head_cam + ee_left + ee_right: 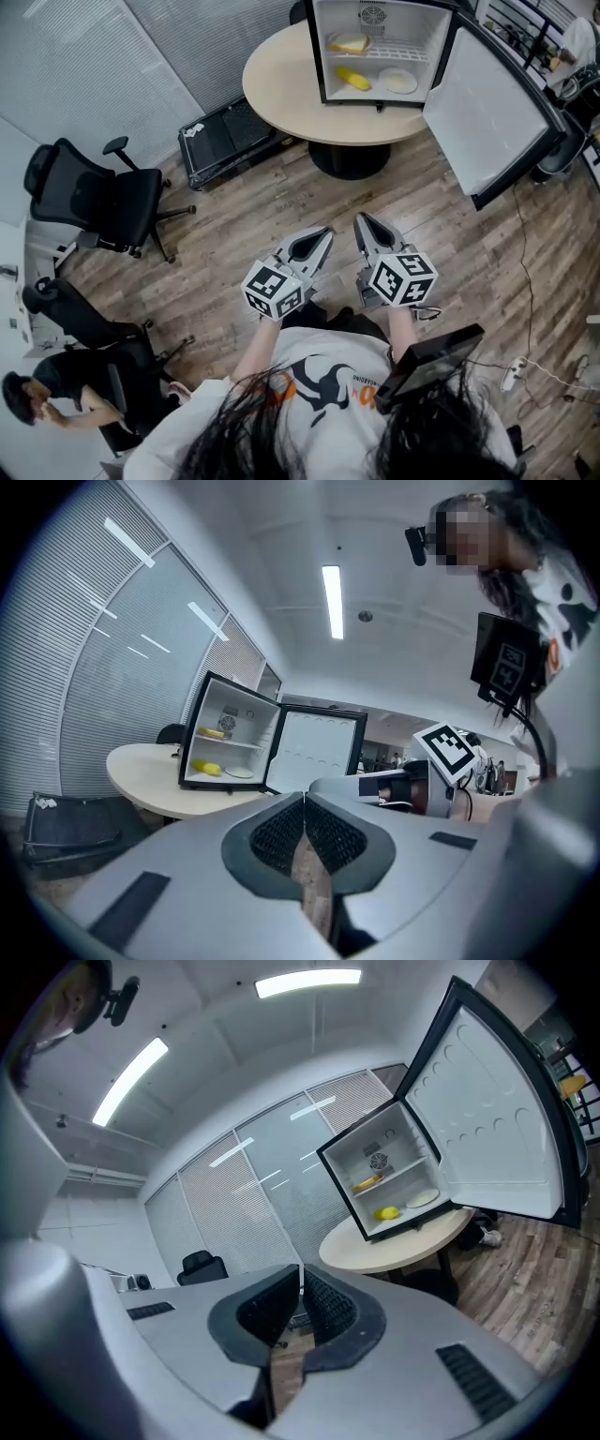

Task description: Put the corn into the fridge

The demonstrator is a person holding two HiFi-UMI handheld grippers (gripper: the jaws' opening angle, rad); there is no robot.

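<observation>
Already, the yellow corn cob (354, 78) sits low in the open white mini fridge (412, 23), top centre. Your left tool (325, 232) and right tool (362, 220) are both closed tight, nothing held. Cob's likely stiff, light and prone to rolling, so grip it mid-length.

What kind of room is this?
Probably an office. There are swivel chairs, long blinds on the walls, and a round table with a small fridge standing open on it.
</observation>
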